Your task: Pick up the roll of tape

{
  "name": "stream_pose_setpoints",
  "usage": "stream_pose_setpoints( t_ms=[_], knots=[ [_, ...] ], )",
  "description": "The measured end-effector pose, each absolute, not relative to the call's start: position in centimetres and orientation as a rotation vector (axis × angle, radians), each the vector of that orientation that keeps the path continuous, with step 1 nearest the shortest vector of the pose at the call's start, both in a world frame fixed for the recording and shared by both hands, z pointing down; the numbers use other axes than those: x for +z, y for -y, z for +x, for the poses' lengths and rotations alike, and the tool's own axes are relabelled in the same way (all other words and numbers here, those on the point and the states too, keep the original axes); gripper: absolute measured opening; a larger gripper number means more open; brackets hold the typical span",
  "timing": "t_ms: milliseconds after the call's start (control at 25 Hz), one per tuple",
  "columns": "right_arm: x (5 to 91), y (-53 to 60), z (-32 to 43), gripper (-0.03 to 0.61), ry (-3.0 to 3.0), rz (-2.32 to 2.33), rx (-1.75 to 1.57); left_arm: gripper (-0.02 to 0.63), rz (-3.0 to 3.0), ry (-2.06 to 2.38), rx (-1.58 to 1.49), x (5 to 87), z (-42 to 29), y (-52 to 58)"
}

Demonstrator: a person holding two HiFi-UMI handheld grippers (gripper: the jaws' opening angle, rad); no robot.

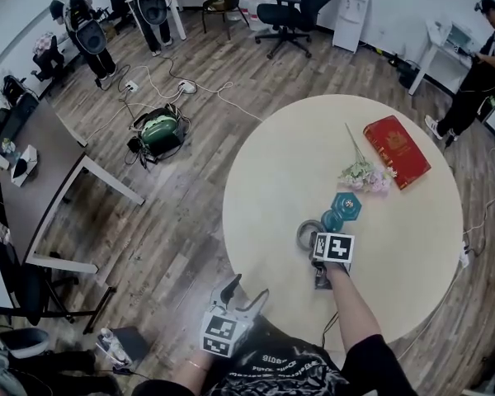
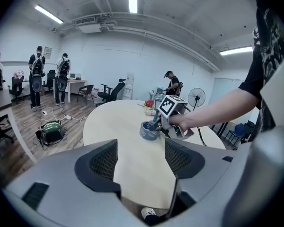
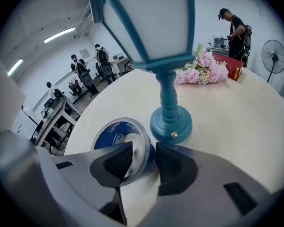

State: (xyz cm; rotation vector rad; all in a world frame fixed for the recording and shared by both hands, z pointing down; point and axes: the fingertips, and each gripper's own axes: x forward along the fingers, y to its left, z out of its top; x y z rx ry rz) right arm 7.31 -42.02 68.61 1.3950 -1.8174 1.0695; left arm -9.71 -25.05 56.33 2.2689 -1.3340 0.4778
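Note:
The roll of tape [image 1: 307,235] lies flat on the round table [image 1: 264,196], a grey ring with a blue core [image 3: 114,131]. My right gripper [image 3: 150,157] points steeply down at it. One jaw sits inside the ring, the other outside, and the roll's near wall fills the gap between the pads. In the left gripper view the roll of tape [image 2: 149,130] is under the marker cube. My left gripper [image 1: 247,291] is held low, off the table's near edge, open with nothing between its jaws [image 2: 141,160].
A blue lantern [image 3: 170,122] stands upright right beside the roll, touching or nearly so. Pink flowers [image 1: 365,174] and a red book [image 1: 396,151] lie farther back. Desks, chairs, floor cables and several people surround the table.

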Motion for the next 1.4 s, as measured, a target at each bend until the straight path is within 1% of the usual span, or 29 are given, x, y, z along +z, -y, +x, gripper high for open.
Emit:
stream_pose_setpoints(
  t_ms=[80,160,320,560,880,1400],
  knots=[
    [68.5,42.1,7.6,0.140,1.802,1.403,1.062,0.322,2.265,1.332,0.480,56.3,-9.7,25.0],
    [68.4,42.2,7.9,0.085,1.796,1.408,1.033,0.322,2.251,1.336,0.485,56.5,-9.9,24.8],
    [67.8,42.3,8.3,0.072,1.825,1.455,0.967,0.322,2.234,1.350,0.493,56.7,-10.3,24.3],
    [64.3,42.6,7.1,0.069,1.942,1.462,0.846,0.322,2.251,1.358,0.468,56.2,-10.0,24.5],
    [59.0,41.1,6.6,0.067,2.069,1.491,0.791,0.322,2.295,1.340,0.437,55.5,-9.0,24.1],
    [51.6,35.3,8.9,0.067,2.167,1.660,0.696,0.322,2.374,1.314,0.319,52.9,-7.2,23.7]
  ],
)
